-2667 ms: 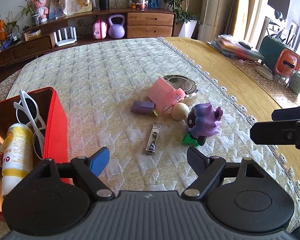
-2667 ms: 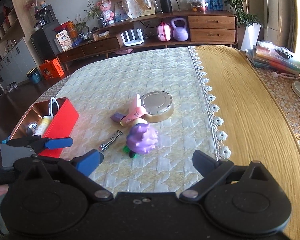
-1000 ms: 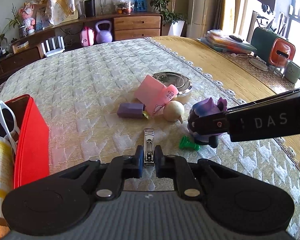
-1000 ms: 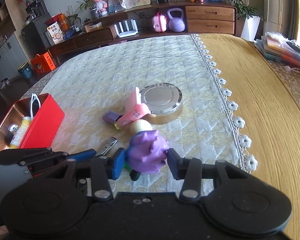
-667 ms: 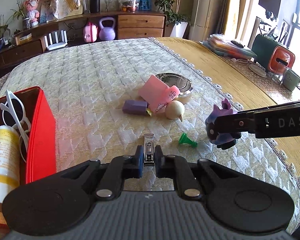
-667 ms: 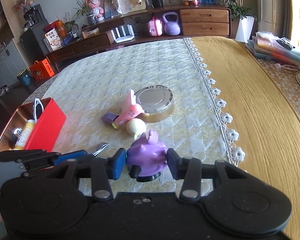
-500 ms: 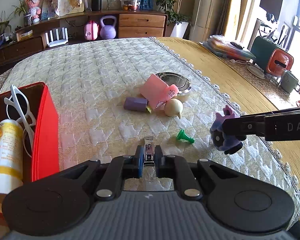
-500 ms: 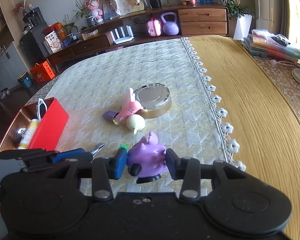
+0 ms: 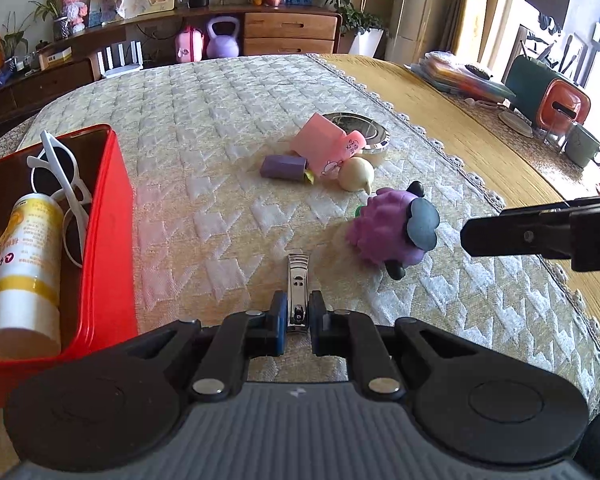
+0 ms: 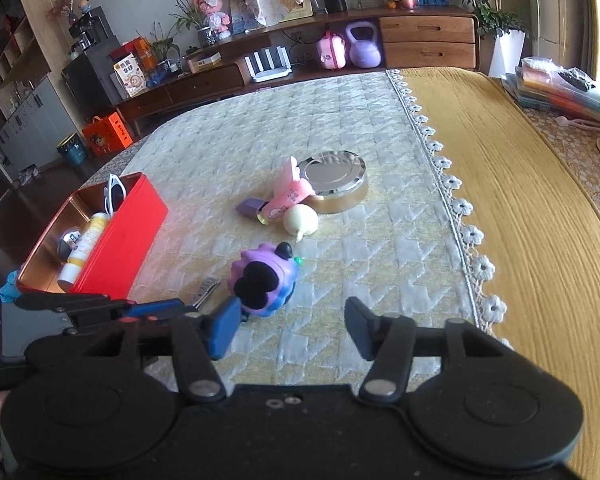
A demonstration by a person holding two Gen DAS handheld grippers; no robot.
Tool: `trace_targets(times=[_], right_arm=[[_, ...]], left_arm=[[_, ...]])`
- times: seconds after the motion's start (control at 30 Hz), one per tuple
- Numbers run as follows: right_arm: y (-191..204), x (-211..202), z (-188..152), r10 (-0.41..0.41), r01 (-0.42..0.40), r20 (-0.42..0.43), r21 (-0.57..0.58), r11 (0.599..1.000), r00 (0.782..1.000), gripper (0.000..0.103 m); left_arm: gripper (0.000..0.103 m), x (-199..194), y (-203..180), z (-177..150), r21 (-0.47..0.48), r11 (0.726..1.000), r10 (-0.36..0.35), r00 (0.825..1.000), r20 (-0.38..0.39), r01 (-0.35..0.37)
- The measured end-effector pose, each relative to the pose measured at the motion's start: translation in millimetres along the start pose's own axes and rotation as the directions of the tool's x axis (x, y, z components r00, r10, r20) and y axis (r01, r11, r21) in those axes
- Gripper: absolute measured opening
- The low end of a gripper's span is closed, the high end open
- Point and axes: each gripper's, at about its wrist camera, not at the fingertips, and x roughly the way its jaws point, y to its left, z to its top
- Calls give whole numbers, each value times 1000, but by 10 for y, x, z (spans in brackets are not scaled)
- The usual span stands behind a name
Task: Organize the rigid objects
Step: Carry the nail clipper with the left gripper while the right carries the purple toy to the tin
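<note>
Stretching across the room, a cream quilted cover (image 10: 308, 128), left gripper (image 9: 298, 316) clenching the nail clipper (image 9: 297, 290) beside the red box (image 9: 108, 216), right gripper (image 10: 292, 326) spreading, purple toy (image 10: 266, 280) lying released (toppled) ahead, sideboard (image 10: 420, 36) sitting behind.

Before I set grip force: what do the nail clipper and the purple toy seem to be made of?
Nail clipper: polished metal, by its mirror-like glints. Purple toy: probably matte plastic or vinyl, with a bumpy moulded surface and no sharp highlights; whether hard or soft I cannot tell.

Purple toy (image 9: 384, 228) w/ black patches, red box (image 9: 112, 216), maybe cream ball (image 9: 356, 168).
</note>
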Motion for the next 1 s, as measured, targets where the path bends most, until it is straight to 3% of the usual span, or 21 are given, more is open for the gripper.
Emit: trace_targets(times=[0.6, 0.7, 0.73, 0.87, 1.0], right_arm=[[126, 527, 149, -5, 8, -52, 42, 999, 999, 66], [152, 565, 139, -15, 17, -61, 31, 999, 998, 55], [159, 568, 132, -21, 22, -61, 25, 999, 998, 50], [187, 535, 103, -32, 33, -50, 13, 999, 998, 50], [173, 456, 64, -37, 37, -47, 10, 999, 998, 50]], left_arm=[[13, -7, -139, -42, 72, 997, 38, 999, 20, -39], [12, -14, -160, -56, 89, 995, 41, 999, 27, -43], [11, -16, -156, -58, 86, 995, 38, 999, 29, -40], [11, -18, -97, -41, 46, 999, 18, 1000, 25, -19], [11, -55, 72, 14, -64, 998, -22, 1000, 10, 22]])
